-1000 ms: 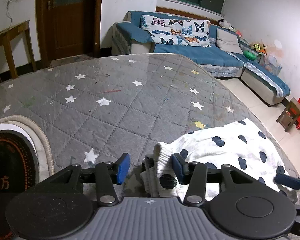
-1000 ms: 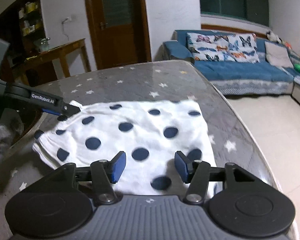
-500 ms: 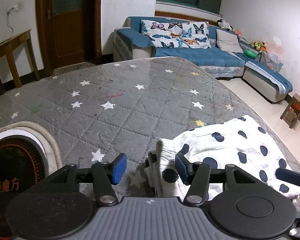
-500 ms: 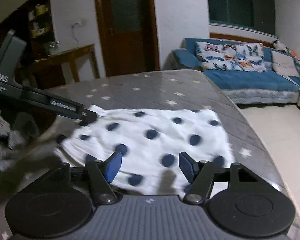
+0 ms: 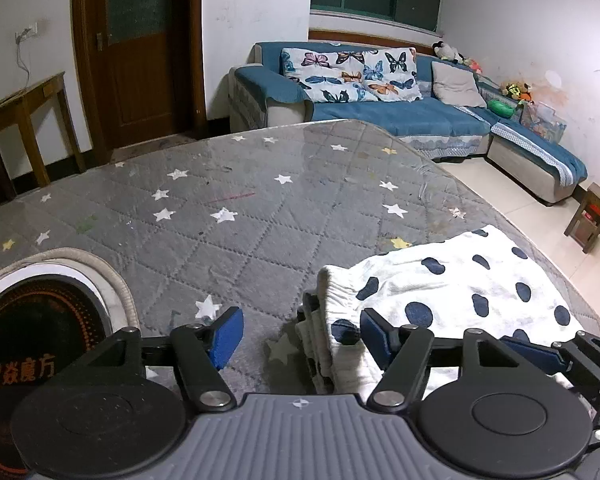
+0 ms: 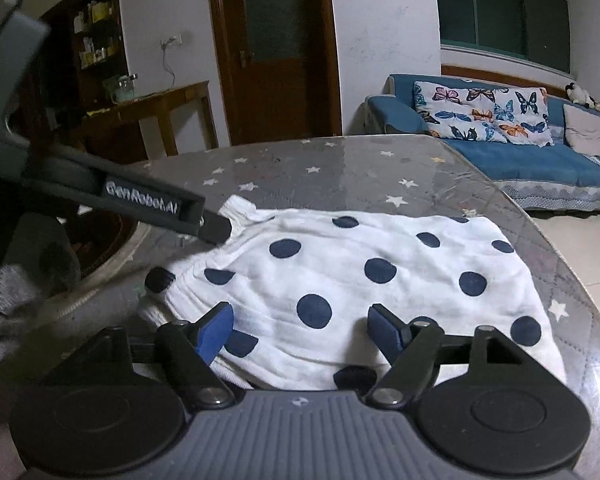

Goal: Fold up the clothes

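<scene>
Hovering low over the table (image 5: 260,216), left gripper (image 5: 302,334) has its blue pads spread wide, nothing clamped. The folded edge of the polka-dot garment (image 5: 452,288) sits in the gap, nearer the right-side pad (image 5: 374,334); cannot tell if that pad actually touches the cloth. Left-side pad (image 5: 228,336) is over bare grey quilted cover, apart from the fabric.

Right gripper (image 6: 300,330) is also spread wide, released, nothing gripped. Both pads hang over the near edge of the garment (image 6: 360,276); contact with the cloth is not clear.

Garment is white with dark blue dots, folded into a flat, roughly rectangular stack, lying on the table's right-hand side close to the rounded edge. Layered fold edges show at its left end in the left wrist view.

In the right wrist view the left gripper's finger (image 6: 214,228) reaches in from the left, tip at the far-left corner of the garment, at the ribbed hem. In the left wrist view, the right gripper's blue pad (image 5: 532,354) shows at lower right, just beside the garment's near edge.

Round dark mat (image 5: 40,344) lies at the table's left. Blue sofa (image 5: 400,112) stands behind.
</scene>
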{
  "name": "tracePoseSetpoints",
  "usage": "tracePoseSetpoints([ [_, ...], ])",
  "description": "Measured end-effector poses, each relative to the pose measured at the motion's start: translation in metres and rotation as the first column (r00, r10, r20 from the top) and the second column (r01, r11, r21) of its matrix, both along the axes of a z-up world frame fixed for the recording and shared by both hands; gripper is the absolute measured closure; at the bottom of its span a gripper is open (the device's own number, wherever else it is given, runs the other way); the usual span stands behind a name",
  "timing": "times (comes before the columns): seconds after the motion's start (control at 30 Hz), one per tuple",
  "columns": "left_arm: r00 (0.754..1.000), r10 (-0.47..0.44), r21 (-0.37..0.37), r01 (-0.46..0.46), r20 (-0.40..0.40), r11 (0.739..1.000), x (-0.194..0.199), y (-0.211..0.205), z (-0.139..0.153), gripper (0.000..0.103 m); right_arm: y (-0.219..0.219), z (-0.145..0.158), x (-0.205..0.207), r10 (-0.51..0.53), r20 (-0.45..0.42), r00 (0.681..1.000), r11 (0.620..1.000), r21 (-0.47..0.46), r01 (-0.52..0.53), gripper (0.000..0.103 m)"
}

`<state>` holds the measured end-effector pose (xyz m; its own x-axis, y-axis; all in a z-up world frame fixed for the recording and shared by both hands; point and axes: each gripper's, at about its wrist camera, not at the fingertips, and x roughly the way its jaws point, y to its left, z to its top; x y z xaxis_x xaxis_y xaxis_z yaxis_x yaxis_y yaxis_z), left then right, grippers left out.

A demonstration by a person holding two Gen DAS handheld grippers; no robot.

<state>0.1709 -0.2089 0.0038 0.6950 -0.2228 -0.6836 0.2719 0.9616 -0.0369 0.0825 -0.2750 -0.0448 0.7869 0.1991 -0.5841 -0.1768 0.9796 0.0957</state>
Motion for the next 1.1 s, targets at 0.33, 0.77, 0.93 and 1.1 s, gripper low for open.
tracePoseSetpoints([
  [0.33,1.0,-0.01,0.006,0.01,0.022,1.0,-0.009,-0.001,0.003,0.025,0.003,-0.001,-0.005,-0.003,0.01,1.0,1.0,0.001,0.003,0.016],
  [0.77,0.998,-0.022,0.018,0.021,0.054,1.0,-0.023,-0.001,0.005,0.013,0.004,0.002,-0.017,-0.029,0.034,0.999,1.0,-0.006,0.029,0.002],
  [0.93,0.997,-0.024,0.026,0.022,0.077,0.999,-0.032,0.0,0.008,0.007,0.003,0.006,-0.023,-0.05,0.049,0.998,0.999,-0.005,0.051,0.0],
  [1.1,0.995,-0.03,0.027,0.027,0.093,0.999,-0.041,0.002,0.011,0.001,-0.001,0.008,-0.029,-0.079,0.052,0.996,0.997,0.0,0.079,0.0],
])
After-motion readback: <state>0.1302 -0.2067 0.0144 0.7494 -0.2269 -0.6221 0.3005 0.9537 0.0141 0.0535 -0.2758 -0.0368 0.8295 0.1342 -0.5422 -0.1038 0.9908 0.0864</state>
